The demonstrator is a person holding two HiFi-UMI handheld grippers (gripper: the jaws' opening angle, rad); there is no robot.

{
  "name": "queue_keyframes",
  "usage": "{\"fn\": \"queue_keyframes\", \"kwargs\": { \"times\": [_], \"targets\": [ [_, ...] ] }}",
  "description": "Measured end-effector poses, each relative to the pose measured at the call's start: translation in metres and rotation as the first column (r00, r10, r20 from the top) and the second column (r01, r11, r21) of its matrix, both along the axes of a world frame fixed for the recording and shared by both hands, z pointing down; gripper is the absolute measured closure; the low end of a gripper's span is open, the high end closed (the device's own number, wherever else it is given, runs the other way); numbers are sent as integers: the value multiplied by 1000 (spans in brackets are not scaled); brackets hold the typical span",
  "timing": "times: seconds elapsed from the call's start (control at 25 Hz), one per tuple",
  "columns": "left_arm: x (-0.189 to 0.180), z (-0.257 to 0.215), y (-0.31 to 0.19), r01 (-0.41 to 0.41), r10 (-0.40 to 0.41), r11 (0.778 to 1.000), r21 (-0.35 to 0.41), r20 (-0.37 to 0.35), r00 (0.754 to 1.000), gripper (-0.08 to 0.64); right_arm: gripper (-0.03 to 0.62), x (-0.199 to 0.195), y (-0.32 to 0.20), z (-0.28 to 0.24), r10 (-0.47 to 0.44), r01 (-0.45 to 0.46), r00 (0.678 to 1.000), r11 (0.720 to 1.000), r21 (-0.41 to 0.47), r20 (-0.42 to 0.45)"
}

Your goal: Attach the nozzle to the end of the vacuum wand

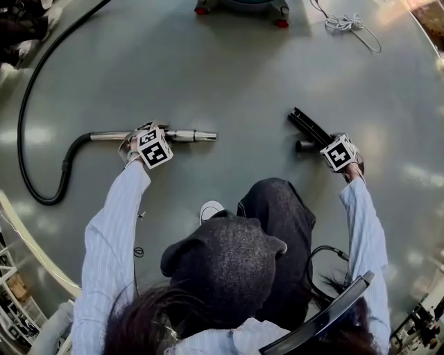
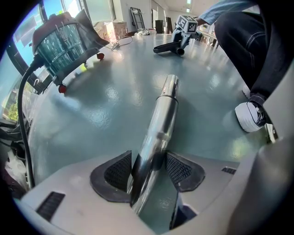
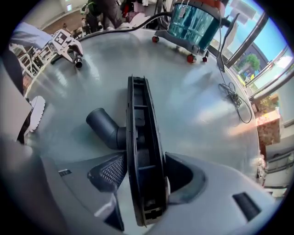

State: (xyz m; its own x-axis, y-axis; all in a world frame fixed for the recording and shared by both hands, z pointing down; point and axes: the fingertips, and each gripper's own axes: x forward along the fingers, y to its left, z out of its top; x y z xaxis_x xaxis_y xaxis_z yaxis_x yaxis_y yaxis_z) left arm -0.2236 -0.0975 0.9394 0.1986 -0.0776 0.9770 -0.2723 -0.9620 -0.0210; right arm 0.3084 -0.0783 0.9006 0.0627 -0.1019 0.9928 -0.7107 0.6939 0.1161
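Bystanding objects on the grey floor [image 1: 250, 83]
A teal canister vacuum [image 2: 62, 43] on red wheels is seen far beyond the left gripper [image 2: 148, 170]; a bundled white cord [image 1: 345, 23] is laid well beyond the right gripper [image 3: 144, 172].

Large open hall, office or lab type; exact use unclear. Wide glossy grey floor [image 1: 229, 76], reflecting overhead lights. Tall windows [image 3: 250, 50] down one side, trees and sky outside. Canister vacuum [image 3: 193, 23] on castors, with its clear drum near the glass and black hose [image 1: 21, 125] trailing. Loose coiled cord [image 1: 345, 23] on the floor. At the far end are a cardboard box [image 2: 115, 28], leaning frames and people [image 3: 110, 11] standing among furniture.
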Motion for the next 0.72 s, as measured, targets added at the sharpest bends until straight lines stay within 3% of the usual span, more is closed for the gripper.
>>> {"fn": "queue_keyframes", "kwargs": {
  "times": [0.12, 0.28, 0.48, 0.72],
  "targets": [
    [3, 1, -1, 2, -2, 1000, 10, -5, 1000, 359, 346, -17, -1, 3, 23, -22, 1000, 1000, -17, 22],
    [10, 0, 7, -43, 43, 999, 1, 23, 999, 357, 355, -66, 2, 3, 69, -67, 990, 997, -24, 120],
    [50, 0, 27, -96, 97, 995, -22, 3, 995, 357, 365, -119, -12, -13, 111, -118, 971, 993, 22, 212],
    [92, -16, 28, -88, 88, 996, 4, -45, 995, 357, 367, -127, 1, -9, 113, -122, 965, 992, 26, 236]
  ]
}}
